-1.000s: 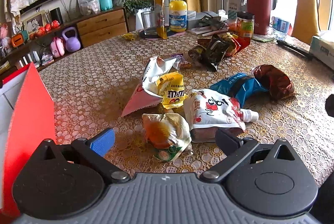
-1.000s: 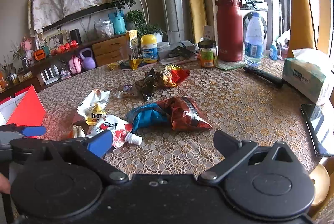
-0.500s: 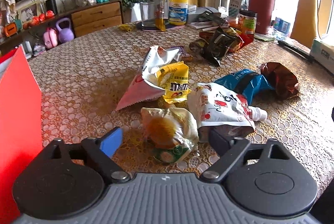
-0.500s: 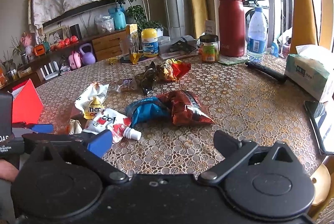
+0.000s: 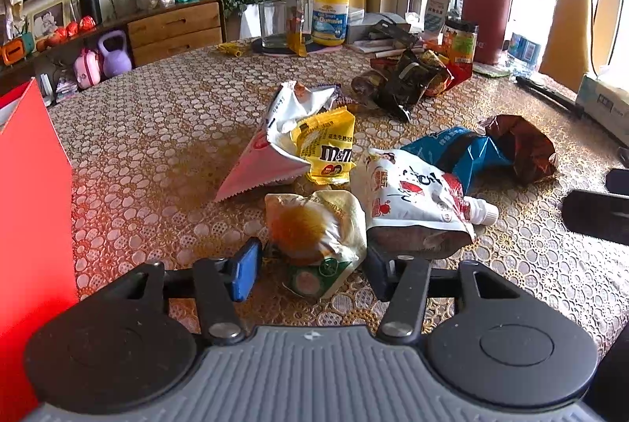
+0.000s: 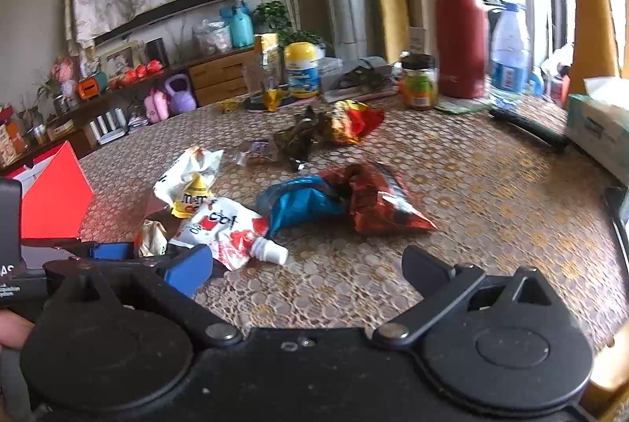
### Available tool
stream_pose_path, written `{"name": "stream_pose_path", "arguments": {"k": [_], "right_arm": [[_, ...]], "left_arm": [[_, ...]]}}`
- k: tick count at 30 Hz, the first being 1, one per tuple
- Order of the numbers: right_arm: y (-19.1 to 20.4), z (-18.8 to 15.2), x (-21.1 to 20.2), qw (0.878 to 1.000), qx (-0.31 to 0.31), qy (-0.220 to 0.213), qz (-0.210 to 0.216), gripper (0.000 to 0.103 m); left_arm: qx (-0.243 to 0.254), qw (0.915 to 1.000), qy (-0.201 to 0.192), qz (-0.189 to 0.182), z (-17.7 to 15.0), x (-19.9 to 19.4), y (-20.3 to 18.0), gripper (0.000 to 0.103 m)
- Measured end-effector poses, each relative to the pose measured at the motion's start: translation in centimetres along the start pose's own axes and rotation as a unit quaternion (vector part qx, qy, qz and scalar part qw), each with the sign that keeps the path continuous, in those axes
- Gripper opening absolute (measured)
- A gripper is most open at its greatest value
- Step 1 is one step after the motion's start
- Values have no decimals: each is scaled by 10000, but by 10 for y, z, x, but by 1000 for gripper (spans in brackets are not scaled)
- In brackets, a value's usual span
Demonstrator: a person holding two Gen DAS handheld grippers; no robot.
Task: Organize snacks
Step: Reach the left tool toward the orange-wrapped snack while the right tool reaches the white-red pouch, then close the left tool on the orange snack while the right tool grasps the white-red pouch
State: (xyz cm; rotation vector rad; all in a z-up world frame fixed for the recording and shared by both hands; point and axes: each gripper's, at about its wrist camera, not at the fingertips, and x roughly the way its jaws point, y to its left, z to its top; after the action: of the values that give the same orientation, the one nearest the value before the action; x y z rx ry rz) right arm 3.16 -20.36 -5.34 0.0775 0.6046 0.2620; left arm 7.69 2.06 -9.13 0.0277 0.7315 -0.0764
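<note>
— Closing in now: the left hand-held gripper was spread wide a moment ago, and its jaws are narrowing around the cream bun packet. The blue pad is sitting just beside the wrapper; I cannot tell whether either pad is pressing it yet.

— And the other one?

— The right hand-held gripper is hanging spread over bare lace tablecloth, gripping nothing, near the white spouted pouch. Open table is lying to its right, up to the tissue box at the edge.

— Where is the red bag?

— Standing at the left table edge, well apart from the pile; its inside is hidden.

— The pile itself?

— Crinkled foil and plastic: a yellow M&M's bag is leaning on a white torn wrapper, and a blue packet is touching a glossy brown one.
</note>
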Motion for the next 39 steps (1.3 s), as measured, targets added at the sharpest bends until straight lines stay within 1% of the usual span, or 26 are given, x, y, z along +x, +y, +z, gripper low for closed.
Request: {"name": "stream_pose_path", "arguments": {"k": [2,5,6,7,9,12,15,17,19,20,21,22,24,25,26,27,29,34,39], "right_arm": [[6,2,9,9998,-153,-9,81,103],[14,8,26,9982,-482,43,343,103],[17,11,31,9971,-633,71,425,103],[19,13,35,9954,-791,84,541,103],[27,17,45,9897,-1201,127,765,103],[36,21,58,9752,-1935,250,1048,103],[46,24,69,9567,-2629,234,1228,101],[49,27,79,9430,-2933,424,1513,99],[53,29,88,9325,-3131,553,1716,94],[53,30,93,9292,-3177,637,1778,92],[54,31,97,9258,-3213,725,1855,87],[54,31,100,9228,-3236,790,1935,85],[55,32,107,9179,-3277,910,2046,84],[55,32,109,9159,-3297,968,2074,81],[54,32,111,9136,-3307,1042,2124,80],[54,31,114,9121,-3307,1113,2155,78],[51,29,115,9133,-3242,1128,2191,79],[45,24,111,9205,-3108,950,2170,75],[40,21,103,9312,-2818,836,2156,69]], "left_arm": [[-9,10000,-23,13,0,-2,1,51],[-12,9999,-98,53,0,-8,4,48],[-34,9999,-103,68,0,-9,5,47],[-33,9999,-103,75,0,-10,6,43],[-43,9999,-115,77,0,-12,8,43],[-23,9999,-106,80,-2,-11,9,43],[-49,9999,-124,75,-2,-12,9,43],[-53,9999,-123,72,-2,-12,9,43],[-65,9999,-118,77,-2,-12,9,42],[-70,9998,-112,114,-2,-13,9,42],[-91,9998,-108,119,-2,-12,10,42],[-120,9998,-109,95,-2,-12,11,42],[-108,9998,-119,69,-3,-13,11,42],[-102,9999,-118,65,-2,-13,11,42],[-101,9999,-123,59,-3,-13,10,42],[-99,9998,-126,71,-3,-13,10,42],[-89,9998,-137,78,-3,-13,10,42],[-80,9998,-174,99,-4,-15,9,41],[-72,9995,-268,115,-4,-24,8,41]]}}
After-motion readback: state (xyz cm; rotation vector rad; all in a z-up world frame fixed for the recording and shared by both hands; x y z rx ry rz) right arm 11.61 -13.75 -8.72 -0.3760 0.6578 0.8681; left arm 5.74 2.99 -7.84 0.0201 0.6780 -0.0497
